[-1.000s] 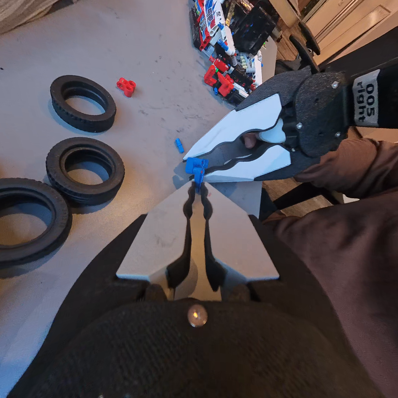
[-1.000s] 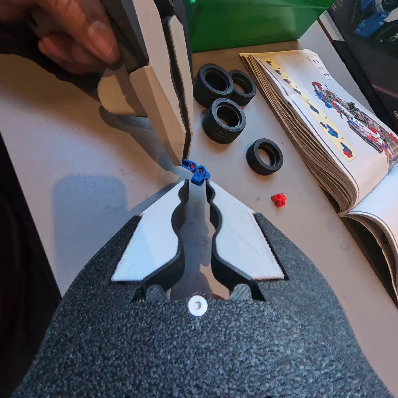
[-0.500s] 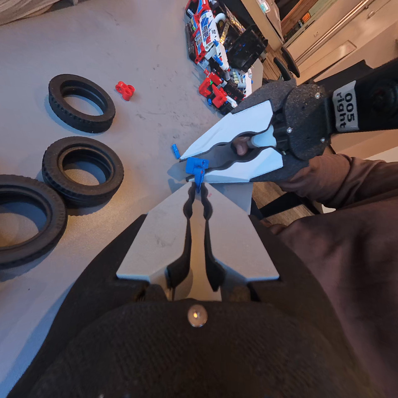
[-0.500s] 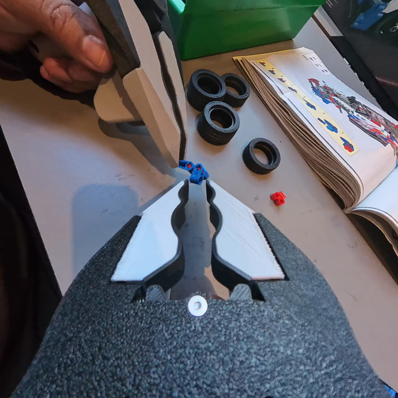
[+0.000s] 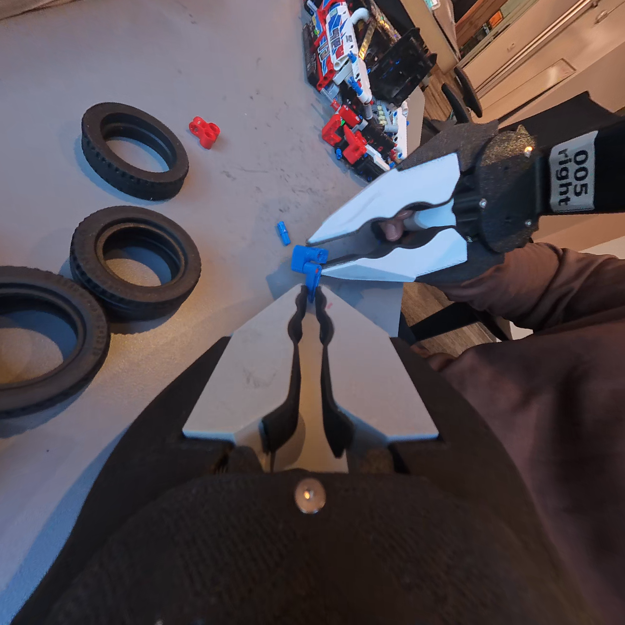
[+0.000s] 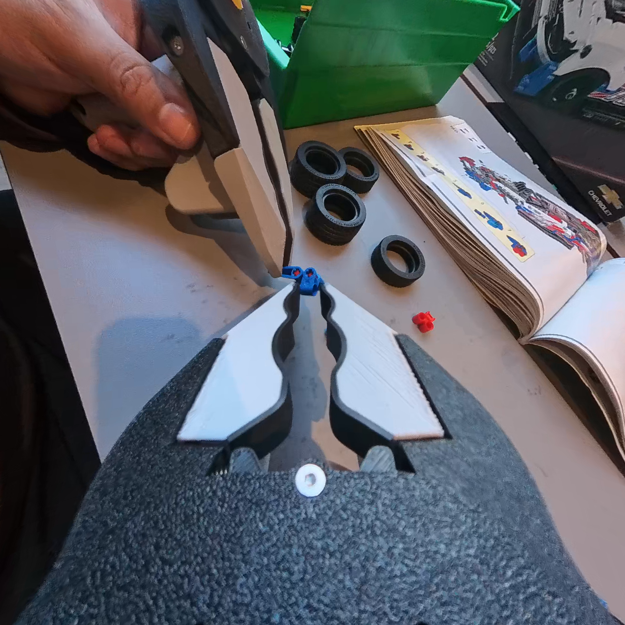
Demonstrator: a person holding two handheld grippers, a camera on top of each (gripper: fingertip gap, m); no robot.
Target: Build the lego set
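Note:
Two small blue connectors are pressed together above the grey table [image 5: 169, 50]. My left gripper [image 5: 311, 291] is shut on the thin blue connector [image 5: 311, 281]. It reaches in from the upper left of the right wrist view [image 6: 285, 267]. My right gripper [image 6: 309, 288] is shut on the chunkier blue connector [image 6: 309, 282]. In the left wrist view it [image 5: 314, 256] comes in from the right, holding that connector [image 5: 304, 258]. The two gripper tips nearly touch, at about a right angle.
A loose blue pin [image 5: 283, 233] and a red connector [image 5: 204, 132] lie nearby. Several black tyres [image 5: 135, 263] lie on the left. A part-built model [image 5: 355, 84] sits at the far edge. An open instruction book [image 6: 490, 220], a green bin [image 6: 372, 57] and the set's box [image 6: 575, 84] lie beyond. Both grippers' tips are close together, under 4 cm apart.
Both grippers have kept their grips, with the blue pieces still together. The pair has drifted slightly over the table, and the right gripper's angle has changed a little.

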